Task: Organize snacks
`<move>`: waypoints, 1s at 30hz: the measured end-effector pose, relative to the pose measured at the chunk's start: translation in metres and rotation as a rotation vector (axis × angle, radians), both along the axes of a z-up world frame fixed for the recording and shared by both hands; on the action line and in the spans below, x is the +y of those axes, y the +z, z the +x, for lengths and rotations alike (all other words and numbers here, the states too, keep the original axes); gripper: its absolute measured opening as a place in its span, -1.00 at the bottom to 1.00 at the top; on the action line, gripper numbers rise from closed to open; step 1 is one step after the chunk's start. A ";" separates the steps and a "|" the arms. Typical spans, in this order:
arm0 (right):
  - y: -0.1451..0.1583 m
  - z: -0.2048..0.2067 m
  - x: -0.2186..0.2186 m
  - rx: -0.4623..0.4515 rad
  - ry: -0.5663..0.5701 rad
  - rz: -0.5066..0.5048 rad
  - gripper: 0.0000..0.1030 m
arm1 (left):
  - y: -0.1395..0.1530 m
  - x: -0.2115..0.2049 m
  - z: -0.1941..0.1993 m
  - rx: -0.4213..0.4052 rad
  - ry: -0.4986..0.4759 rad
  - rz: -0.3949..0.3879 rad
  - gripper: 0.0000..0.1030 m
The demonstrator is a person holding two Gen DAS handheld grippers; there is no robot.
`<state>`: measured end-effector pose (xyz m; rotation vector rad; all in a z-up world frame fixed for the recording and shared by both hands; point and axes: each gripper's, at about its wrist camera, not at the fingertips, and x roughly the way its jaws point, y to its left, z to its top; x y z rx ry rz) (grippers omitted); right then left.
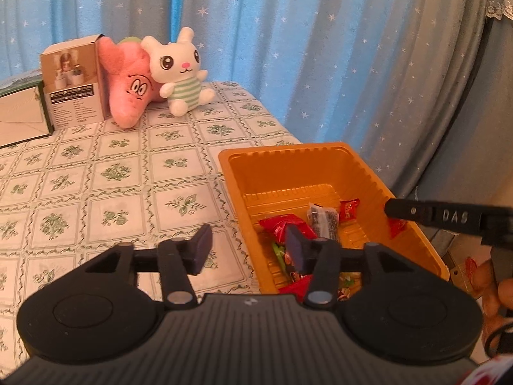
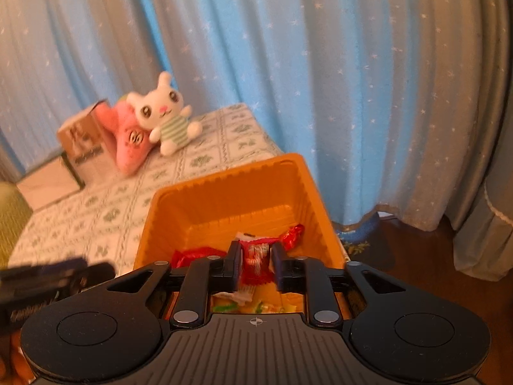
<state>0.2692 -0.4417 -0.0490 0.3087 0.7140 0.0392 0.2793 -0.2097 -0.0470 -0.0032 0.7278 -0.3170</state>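
Note:
An orange plastic tray (image 1: 320, 163) stands at the right edge of the table and holds several wrapped snacks, mostly red packets (image 1: 282, 226) and a dark one (image 1: 323, 221). My left gripper (image 1: 248, 250) is open and empty, straddling the tray's left wall. In the right wrist view the tray (image 2: 231, 192) lies just ahead. My right gripper (image 2: 256, 264) is shut on a red and white snack packet (image 2: 256, 263), held over the tray. A finger of the right gripper (image 1: 445, 216) reaches over the tray's right rim in the left wrist view.
A white rabbit plush (image 1: 179, 70), a pink star plush (image 1: 131, 86) and a brown box (image 1: 72, 83) stand at the back of the green-patterned tablecloth (image 1: 96, 176). A blue starred curtain (image 1: 320, 48) hangs behind. The floor (image 2: 416, 256) lies right of the table.

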 end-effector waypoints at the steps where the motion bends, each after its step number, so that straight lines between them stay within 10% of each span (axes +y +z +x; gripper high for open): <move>1: 0.002 -0.002 -0.003 -0.008 -0.010 0.013 0.13 | 0.001 0.002 -0.004 -0.005 0.002 0.000 0.10; 30: 0.056 -0.172 0.033 0.010 -0.040 -0.047 0.22 | 0.054 0.050 -0.167 -0.002 0.110 -0.008 0.32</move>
